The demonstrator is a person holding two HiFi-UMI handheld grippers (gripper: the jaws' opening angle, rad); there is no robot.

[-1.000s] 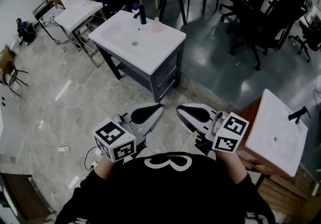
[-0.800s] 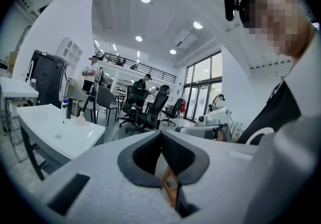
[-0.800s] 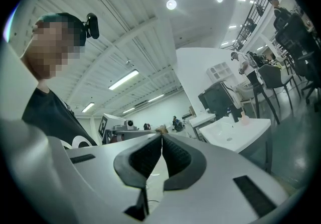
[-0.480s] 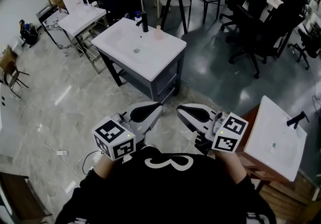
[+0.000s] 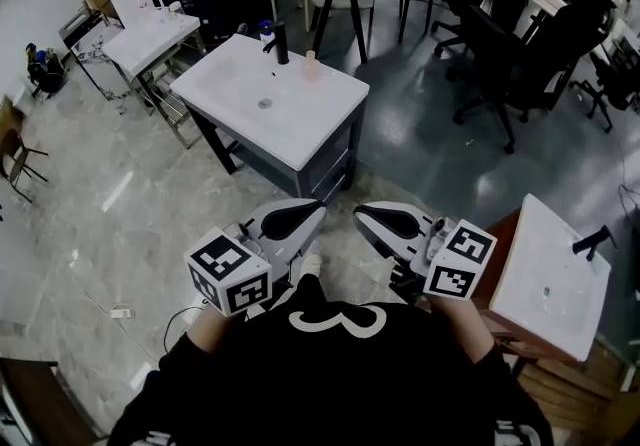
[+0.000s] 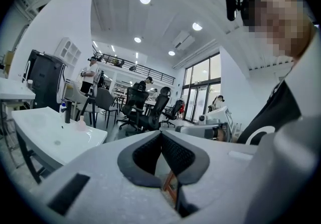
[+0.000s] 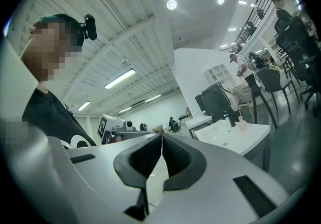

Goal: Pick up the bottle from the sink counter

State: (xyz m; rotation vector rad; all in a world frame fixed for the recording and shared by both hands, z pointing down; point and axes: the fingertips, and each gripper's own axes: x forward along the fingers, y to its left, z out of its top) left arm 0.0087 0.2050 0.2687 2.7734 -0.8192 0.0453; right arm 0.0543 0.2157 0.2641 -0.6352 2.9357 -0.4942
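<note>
A small pink bottle [image 5: 311,61] stands at the back edge of the white sink counter [image 5: 300,119], right of the black faucet [image 5: 279,42]. It also shows as a pale pink bottle [image 6: 80,124] in the left gripper view and as a bottle [image 7: 242,124] in the right gripper view. My left gripper [image 5: 318,209] and right gripper [image 5: 360,211] are held side by side close to my chest, well short of the counter. Both are shut with nothing between the jaws, as the left gripper [image 6: 160,132] and right gripper [image 7: 161,135] views confirm.
A blue-capped bottle [image 5: 265,31] stands left of the faucet. A second white basin [image 5: 550,279] on a wooden stand is close at my right. Another white sink table [image 5: 150,34] stands far left. Black office chairs [image 5: 500,34] crowd the back right, and a cable [image 5: 120,312] lies on the floor.
I have stepped a little toward the sink counter, which now sits lower and nearer in the head view. Both grippers came along, side by side and shut throughout.
</note>
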